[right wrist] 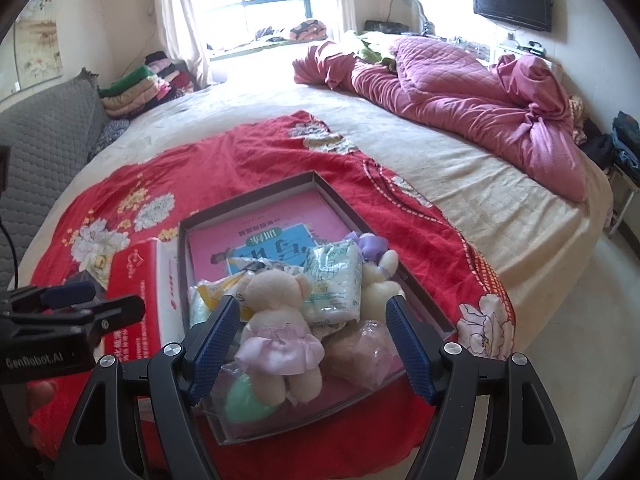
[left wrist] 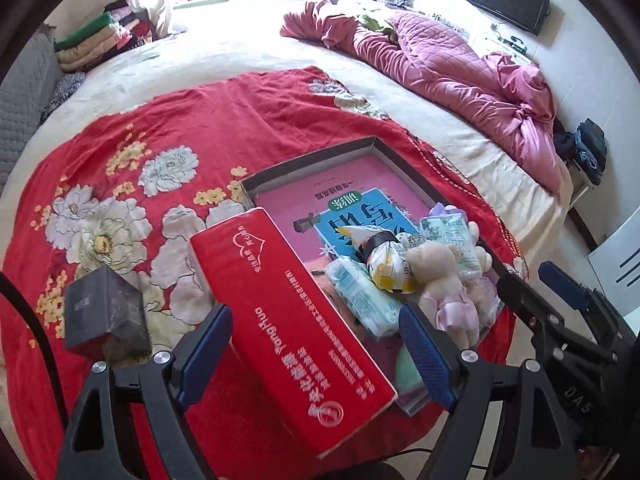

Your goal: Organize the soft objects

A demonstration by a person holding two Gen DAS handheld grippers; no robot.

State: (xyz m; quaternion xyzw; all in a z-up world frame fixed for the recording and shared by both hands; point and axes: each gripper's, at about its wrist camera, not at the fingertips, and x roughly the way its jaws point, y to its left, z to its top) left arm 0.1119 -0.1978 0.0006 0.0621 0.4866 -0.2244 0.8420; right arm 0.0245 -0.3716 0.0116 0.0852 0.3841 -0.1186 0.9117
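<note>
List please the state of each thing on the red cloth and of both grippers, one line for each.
shallow box: open, no lid, partly filled
red tissue pack: lying against the box's edge, between the open left gripper's fingers, not pressed
teddy bear: lying in the box on top of the pile
white tissue packets: piled in the box
dark box: closed, on the cloth outside
left gripper: open
right gripper: open, empty

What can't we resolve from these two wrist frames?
- Book title: both views, partly covered by the soft items piled on it.
- Green soft item: right wrist view, under clear wrap and the bear; the type is unclear.
- Dark box: left wrist view, the label is too small to read.
- Red tissue pack: in the right wrist view the left gripper hides part of it.
</note>
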